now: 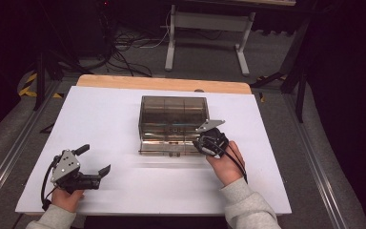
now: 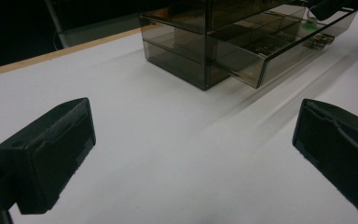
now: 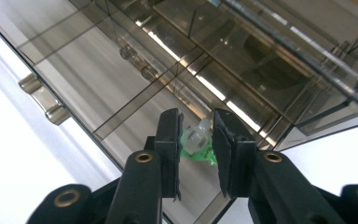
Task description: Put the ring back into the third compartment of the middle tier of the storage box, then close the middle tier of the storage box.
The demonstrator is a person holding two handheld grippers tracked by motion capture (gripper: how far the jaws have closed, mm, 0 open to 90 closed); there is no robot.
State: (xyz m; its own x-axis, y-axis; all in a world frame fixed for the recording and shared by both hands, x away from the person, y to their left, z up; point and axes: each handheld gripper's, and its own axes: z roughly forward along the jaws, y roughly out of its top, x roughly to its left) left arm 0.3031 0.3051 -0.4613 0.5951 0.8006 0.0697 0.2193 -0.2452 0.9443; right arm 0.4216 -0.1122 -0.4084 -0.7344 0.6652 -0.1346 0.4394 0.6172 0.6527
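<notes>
Over the open bottom drawer [image 3: 121, 93] of the smoky organiser box [image 1: 171, 121], my right tongs [image 3: 196, 140] sit at the drawer's right end with a small green-and-clear plastic piece [image 3: 196, 142] between the jaws. Whether the pads are pinching it I cannot tell; they stand narrow, just beside it. Best to keep the wrist steady and low and settle the piece inside one cell, clear of the thin dividers [image 3: 140, 105] and the drawer's front wall. My left tongs [image 1: 91, 163] rest released, jaws wide, near the left of the white bench [image 1: 100, 119], well apart from the box.
</notes>
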